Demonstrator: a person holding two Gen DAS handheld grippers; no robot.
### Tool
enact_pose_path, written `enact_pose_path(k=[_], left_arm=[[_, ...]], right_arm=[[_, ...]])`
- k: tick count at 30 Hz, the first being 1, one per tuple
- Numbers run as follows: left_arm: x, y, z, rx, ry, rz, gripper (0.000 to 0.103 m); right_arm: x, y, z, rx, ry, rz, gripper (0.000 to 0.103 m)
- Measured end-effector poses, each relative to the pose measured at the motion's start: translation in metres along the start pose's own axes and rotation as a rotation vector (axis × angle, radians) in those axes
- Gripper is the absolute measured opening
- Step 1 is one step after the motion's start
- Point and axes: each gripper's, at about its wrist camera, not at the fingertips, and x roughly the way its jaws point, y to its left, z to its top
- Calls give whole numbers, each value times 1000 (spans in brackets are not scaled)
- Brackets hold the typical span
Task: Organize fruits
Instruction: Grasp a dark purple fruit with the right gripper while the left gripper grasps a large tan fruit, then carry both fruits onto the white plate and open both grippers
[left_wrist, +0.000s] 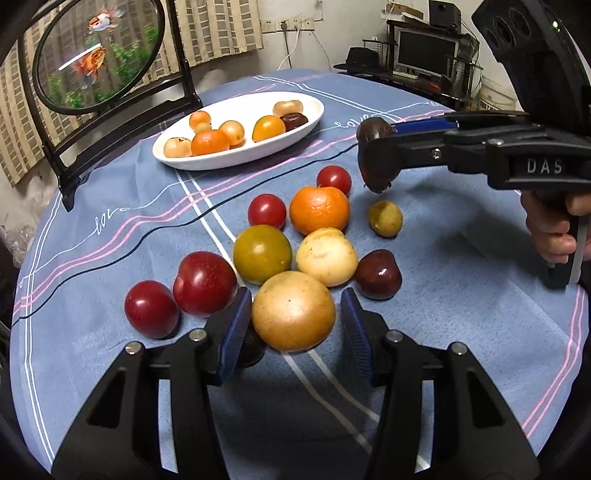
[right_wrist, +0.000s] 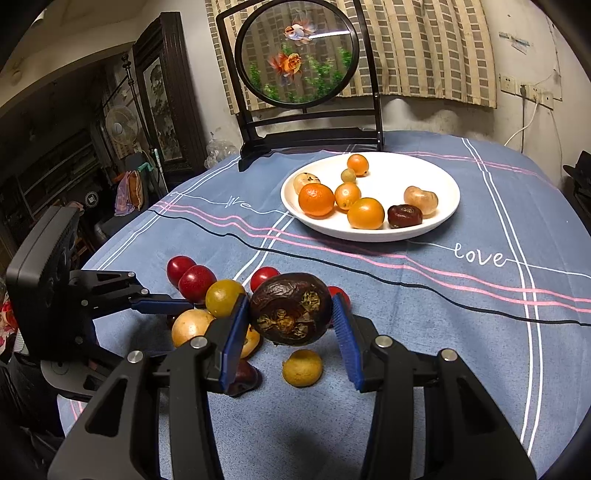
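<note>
The left gripper (left_wrist: 293, 317) has its blue pads (left_wrist: 236, 325) clamped on a big tan round fruit (left_wrist: 293, 315) at the near end of the loose fruit pile on the blue tablecloth (left_wrist: 443, 332). The right gripper (right_wrist: 291, 314) holds a wrinkly dark-brown fruit (right_wrist: 291, 308) up off the cloth (looks pretty shriveled), near the white plate (right_wrist: 369, 232) with its oranges and other fruit.

Left gripper (left_wrist: 294, 317) jaws narrowed (perhaps gripping).
</note>
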Motion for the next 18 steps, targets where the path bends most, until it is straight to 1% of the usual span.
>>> enact_pose_path(k=[3, 4, 5, 8, 12, 18], left_arm=[[2, -2, 1, 15, 4, 6, 51], [3, -2, 2, 22, 5, 11, 50], [3, -3, 2, 28, 6, 20, 47], [2, -1, 1, 22, 4, 17, 46], [2, -2, 2, 24, 2, 21, 45], [-2, -2, 1, 2, -13, 5, 45]], right_arm=[[0, 0, 0, 0, 1, 0, 46], [0, 0, 0, 0, 1, 0, 46], [0, -1, 0, 0, 2, 0, 46], [1, -2, 0, 1, 3, -4, 46], [2, -4, 1, 11, 9, -7, 46], [2, -4, 0, 9, 6, -6, 46]])
